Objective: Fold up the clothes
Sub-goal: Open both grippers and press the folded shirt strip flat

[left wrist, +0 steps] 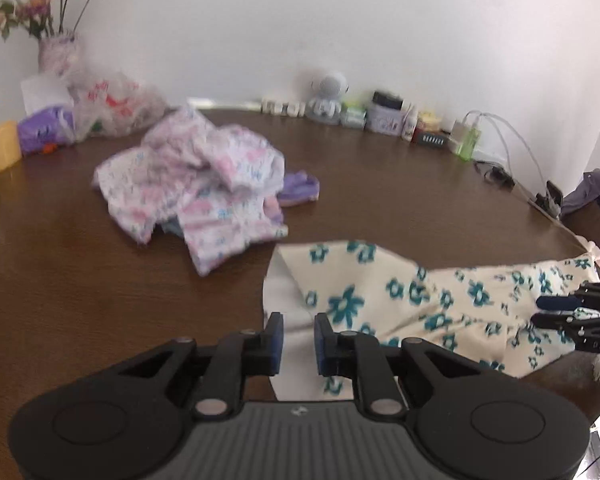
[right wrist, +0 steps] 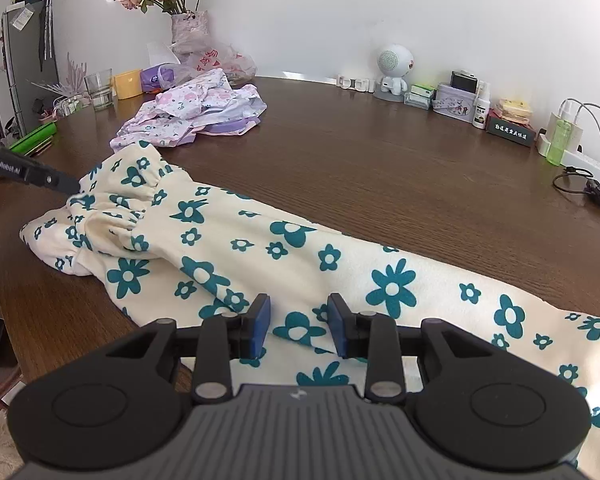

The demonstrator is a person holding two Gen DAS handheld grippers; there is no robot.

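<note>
**Flowered trousers lying stretched across brown table**

Lying lengthwise over the dark wooden table (right wrist: pixel 380 152): cream trousers with teal flowers (right wrist: pixel 228 240), gathered elastic waistband bunched at the far left end in the right wrist view, legs running toward the lower right. Hovering low over the middle of the fabric, the right gripper (right wrist: pixel 299 320), blue-padded fingers (right wrist: pixel 260 322) standing apart with a clear gap, nothing between them. Reaching in at the waistband end, the left gripper (right wrist: pixel 66 188), tip touching or just beside the gathered edge there; grip not discernible from that angle. In the left wrist view, the left gripper (left wrist: pixel 298 340) showing its fingers parted over a pale turned-over edge of the trousers (left wrist: pixel 380 300), cloth lying between and beneath the pads, not visibly pinched. Entering at the right edge of that view, the right gripper (left wrist: pixel 540 310).

Sitting farther back, well apart: a crumpled heap of pink and purple clothes (right wrist: pixel 196 112). Lining the wall: a vase of dried roses (right wrist: pixel 190 24), a glass (right wrist: pixel 99 88), a small white robot figure (right wrist: pixel 394 68), a green bottle (right wrist: pixel 558 142).
</note>
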